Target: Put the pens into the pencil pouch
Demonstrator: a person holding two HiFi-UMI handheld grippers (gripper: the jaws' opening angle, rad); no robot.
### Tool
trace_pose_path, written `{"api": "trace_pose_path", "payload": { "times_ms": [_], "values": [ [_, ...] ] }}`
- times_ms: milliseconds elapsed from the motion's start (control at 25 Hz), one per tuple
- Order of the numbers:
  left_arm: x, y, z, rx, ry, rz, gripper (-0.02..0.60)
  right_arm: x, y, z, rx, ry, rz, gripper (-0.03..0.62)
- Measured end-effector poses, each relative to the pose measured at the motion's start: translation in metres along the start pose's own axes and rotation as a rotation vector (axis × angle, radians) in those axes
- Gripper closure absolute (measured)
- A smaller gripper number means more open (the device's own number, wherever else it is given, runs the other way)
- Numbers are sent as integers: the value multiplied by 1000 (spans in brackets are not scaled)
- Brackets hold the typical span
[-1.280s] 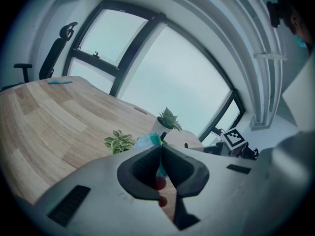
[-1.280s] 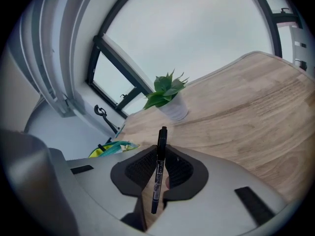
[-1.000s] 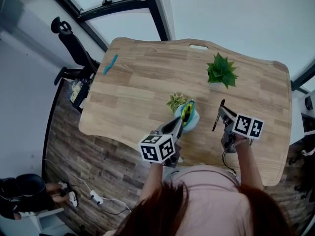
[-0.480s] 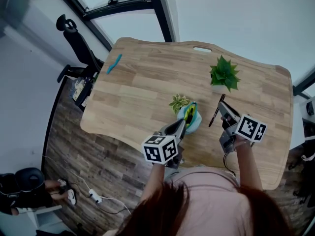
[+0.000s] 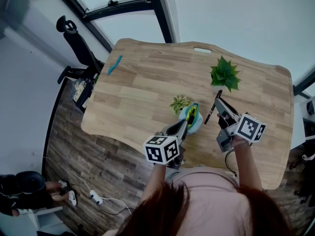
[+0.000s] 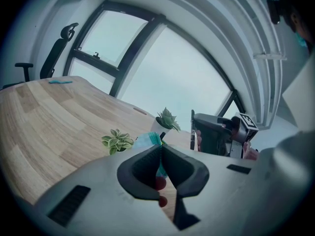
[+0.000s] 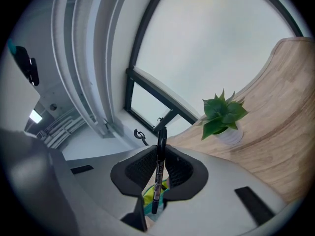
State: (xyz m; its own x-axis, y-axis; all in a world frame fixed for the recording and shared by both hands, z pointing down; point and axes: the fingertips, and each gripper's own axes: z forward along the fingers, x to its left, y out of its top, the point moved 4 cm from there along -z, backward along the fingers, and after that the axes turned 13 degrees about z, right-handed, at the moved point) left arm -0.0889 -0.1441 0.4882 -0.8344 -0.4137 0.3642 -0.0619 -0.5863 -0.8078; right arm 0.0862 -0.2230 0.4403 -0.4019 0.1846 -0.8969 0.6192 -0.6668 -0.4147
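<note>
Near the worktop's [image 5: 138, 92] front edge, close to the person, the left gripper [image 5: 182, 128] is clamped on the rim of the pencil pouch [image 5: 191, 119]; teal fabric is pinched between its jaws. The pouch stands on the wood with its mouth up and yellow-green items [image 5: 189, 113] showing inside.

Just right of it, the right gripper [image 5: 220, 103] is closed on a black pen [image 5: 212, 107], and only a narrow gap separates pen and pouch. Bare wood runs from this gripper out to the right edge. A much wider bare stretch lies left of the pouch toward the rounded left corner.

A small plant [image 5: 178, 102] sits just beside the pouch on its far-left side. A larger plant [image 5: 224, 73] stands a little beyond the pen's far end. A teal object [image 5: 114, 64] lies well apart near the far-left edge, and an office chair [image 5: 74, 43] stands past it, off the worktop.

Compared with a second ago, the pen and right gripper sit further left, nearer the pouch, and the pen leans more. The left gripper and pouch have kept their place.

The pen's long axis crosses the jaws, running from far-right to near-left in the head view. In the right gripper view it stands almost upright, its lower end over the pouch's yellow-green contents.
</note>
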Motion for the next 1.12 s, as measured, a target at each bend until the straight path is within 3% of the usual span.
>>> {"api": "trace_pose_path", "payload": {
  "times_ms": [400, 1120],
  "values": [
    [1, 0, 0, 8, -17, 6, 570, 29, -1, 13, -55, 126, -57, 549],
    [-1, 0, 0, 10, -21, -4, 569, 26, -44, 43, 2, 89, -261, 549]
  ]
}}
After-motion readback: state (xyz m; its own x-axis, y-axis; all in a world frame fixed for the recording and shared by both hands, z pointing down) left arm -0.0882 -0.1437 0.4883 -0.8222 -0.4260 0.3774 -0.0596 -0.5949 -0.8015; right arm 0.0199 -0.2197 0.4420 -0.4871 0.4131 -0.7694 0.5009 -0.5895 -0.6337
